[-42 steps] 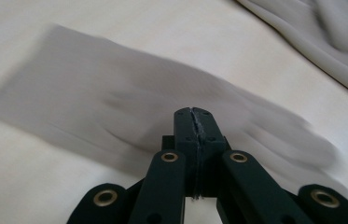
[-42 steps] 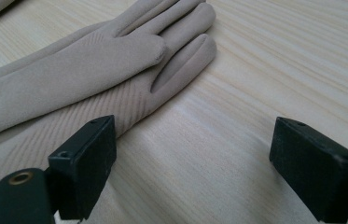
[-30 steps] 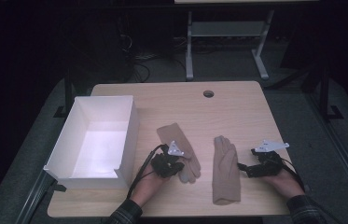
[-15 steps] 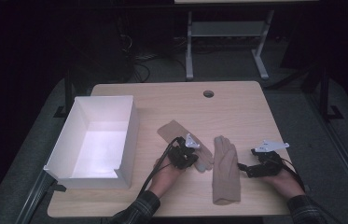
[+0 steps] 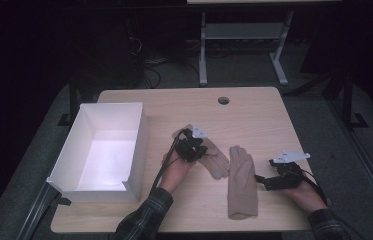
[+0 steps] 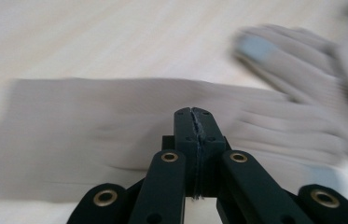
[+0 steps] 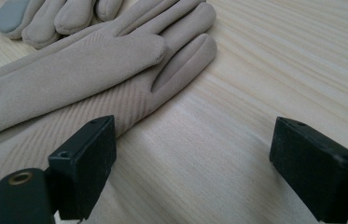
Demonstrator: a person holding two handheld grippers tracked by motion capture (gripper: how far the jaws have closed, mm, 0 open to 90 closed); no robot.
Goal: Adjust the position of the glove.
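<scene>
Nearest us, our right gripper point(image 5: 266, 181) rests on the table point(image 5: 254, 120) with jaws spread wide, the near glove point(image 5: 243, 182) touching its left jaw. Farther in, our left gripper point(image 5: 197, 148) sits over the far glove point(image 5: 213, 156), jaws pressed together (fabric between them, we cannot tell). Beyond, left, stands the white box point(image 5: 139, 145).

From my high view the left gripper point(image 5: 192, 145) covers the middle of the left glove point(image 5: 215, 157), so I can't tell whether its jaws touch the fabric. My left gripper view is smeared by motion: the glove's ribbed cuff and grey fingertip are soft streaks, and its fingers run off the right edge. In my right gripper view the right glove point(image 7: 69, 84) is cut off at the left edge, its cuff out of frame.
</scene>
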